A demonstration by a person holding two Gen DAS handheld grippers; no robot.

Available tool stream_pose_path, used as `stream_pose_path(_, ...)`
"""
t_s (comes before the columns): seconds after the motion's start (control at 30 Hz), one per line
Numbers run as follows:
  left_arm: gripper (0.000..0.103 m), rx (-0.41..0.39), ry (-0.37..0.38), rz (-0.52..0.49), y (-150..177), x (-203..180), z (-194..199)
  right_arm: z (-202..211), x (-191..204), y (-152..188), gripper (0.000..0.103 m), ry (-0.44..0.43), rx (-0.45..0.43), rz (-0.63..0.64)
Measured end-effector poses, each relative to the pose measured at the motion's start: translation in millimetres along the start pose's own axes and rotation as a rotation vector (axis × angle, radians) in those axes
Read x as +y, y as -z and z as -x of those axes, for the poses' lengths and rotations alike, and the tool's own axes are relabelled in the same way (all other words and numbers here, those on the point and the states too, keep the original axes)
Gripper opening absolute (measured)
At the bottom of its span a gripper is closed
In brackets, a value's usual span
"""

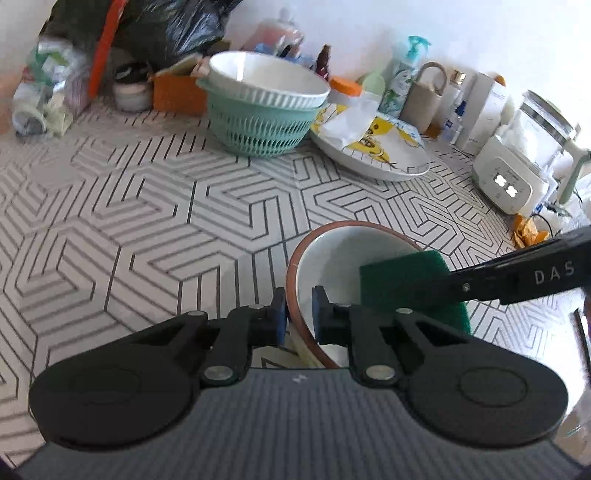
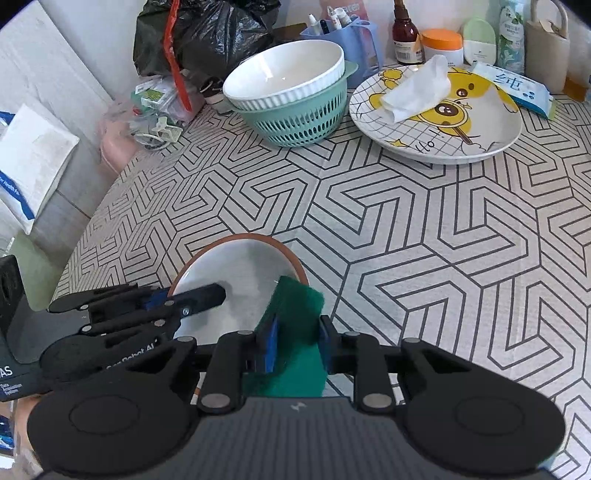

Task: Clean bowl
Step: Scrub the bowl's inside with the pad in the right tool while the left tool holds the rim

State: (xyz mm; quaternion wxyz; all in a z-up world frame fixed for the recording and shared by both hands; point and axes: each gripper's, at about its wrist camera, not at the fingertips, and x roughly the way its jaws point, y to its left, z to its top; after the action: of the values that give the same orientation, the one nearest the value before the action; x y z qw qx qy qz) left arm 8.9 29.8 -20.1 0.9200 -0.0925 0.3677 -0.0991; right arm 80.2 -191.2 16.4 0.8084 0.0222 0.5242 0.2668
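The right gripper (image 2: 297,341) pinches a green sponge (image 2: 295,306) at a white bowl's (image 2: 240,273) near rim, while the left gripper (image 2: 184,299) clamps its left edge on the patterned table (image 2: 406,229).

Table (image 2: 406,229): the broad middle, from the bowl (image 2: 236,266) outward to the far row of objects, is open patterned cloth and passable. Far edge obstructed by a green basket (image 2: 295,122) holding a white ribbed bowl (image 2: 284,74), and just beside it a cartoon plate (image 2: 436,122) carrying a crumpled tissue (image 2: 417,88). Behind these, bottles and jars (image 2: 406,33) stand close together. Far left corner blocked by a black bag (image 2: 207,33). A kettle appliance (image 1: 517,173) occupies the far right edge. The bowl's interior is partly taken up by the green sponge (image 2: 295,317).
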Motion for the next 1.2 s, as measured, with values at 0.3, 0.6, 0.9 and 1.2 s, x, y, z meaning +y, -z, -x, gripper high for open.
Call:
stream_pose_path(0.3,0.010,-0.194,-0.041,-0.148,-1,-29,13,2,-10,11,0.028,0.033,-0.060,-0.017)
stream_pose_path(0.6,0.009,-0.258,-0.152,-0.334,16,-60,28,3,-21,41,0.038,-0.027,-0.167,-0.110)
stream_pose_path(0.9,0.010,-0.232,-0.191,-0.387,27,-66,38,3,-19,61,0.020,-0.059,-0.251,-0.112)
stream_pose_path(1.2,0.012,-0.123,-0.239,-0.391,28,-66,44,2,1,76,0.020,-0.022,-0.327,-0.051)
